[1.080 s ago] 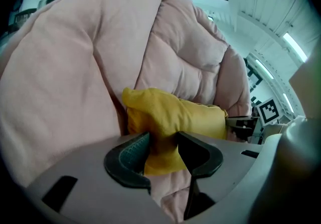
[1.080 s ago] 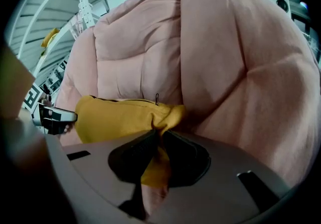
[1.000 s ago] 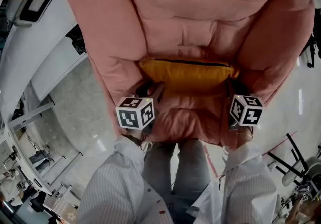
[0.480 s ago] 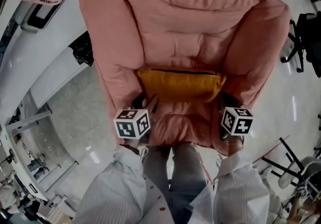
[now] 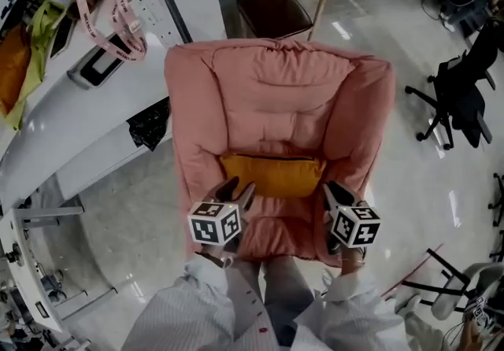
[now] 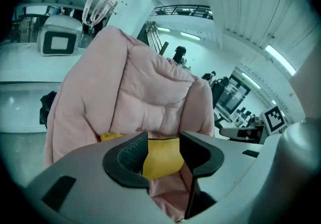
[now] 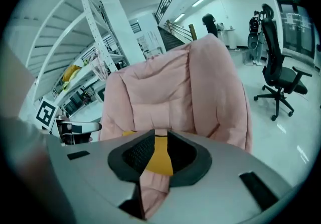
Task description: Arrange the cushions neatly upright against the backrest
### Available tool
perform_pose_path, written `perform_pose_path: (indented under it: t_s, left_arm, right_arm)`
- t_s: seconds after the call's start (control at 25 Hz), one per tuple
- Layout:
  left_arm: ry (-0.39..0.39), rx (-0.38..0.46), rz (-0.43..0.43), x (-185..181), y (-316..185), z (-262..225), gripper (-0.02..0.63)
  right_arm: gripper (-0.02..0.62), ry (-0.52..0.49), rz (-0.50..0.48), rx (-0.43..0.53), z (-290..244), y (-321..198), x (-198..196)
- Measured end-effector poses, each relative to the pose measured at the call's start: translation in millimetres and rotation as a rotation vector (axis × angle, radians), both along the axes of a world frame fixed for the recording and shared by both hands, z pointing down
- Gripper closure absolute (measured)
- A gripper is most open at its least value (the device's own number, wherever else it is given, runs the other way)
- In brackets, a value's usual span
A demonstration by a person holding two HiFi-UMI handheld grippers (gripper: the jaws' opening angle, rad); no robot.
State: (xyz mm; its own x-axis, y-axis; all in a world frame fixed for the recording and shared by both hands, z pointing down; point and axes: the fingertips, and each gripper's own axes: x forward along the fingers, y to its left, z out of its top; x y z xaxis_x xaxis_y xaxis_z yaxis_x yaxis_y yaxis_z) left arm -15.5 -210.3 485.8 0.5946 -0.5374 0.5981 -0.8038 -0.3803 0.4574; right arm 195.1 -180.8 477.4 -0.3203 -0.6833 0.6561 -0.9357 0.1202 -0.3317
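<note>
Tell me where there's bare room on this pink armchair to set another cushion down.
Free: the front of the seat, between the yellow cushion and the seat's front edge, and the backrest face above the cushion. Crowded: the back of the seat, where the cushion spans nearly the full width.

I'm finding nothing legible here: the pink lanyard (image 5: 124, 25) at upper left is carrying dark print, but it is showing too small to read.
</note>
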Motion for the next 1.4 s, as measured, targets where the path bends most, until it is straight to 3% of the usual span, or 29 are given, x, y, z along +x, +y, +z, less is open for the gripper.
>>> perform_pose_path:
  t_s: [0.48, 0.84, 1.16, 1.4]
  left_arm:
    - [0.120, 0.197, 0.055, 41, 20, -144, 0.420]
    - [0.314, 0.389, 0.155, 75, 37, -265, 0.479]
    - [0.345, 0.499, 0.285, 90, 68, -323, 0.580]
    - [0.378, 0.510, 0.361, 102, 85, -337, 0.595]
  right_arm:
    - [0.557, -0.025, -0.072, 0.229, -145, 12, -8]
    - [0.557, -0.031, -0.122, 0.439, -253, 29, -23]
    - [0.562, -0.030, -0.226, 0.610, -334, 58, -53]
    - [0.581, 0.040, -0.231, 0.675, -356, 72, -54]
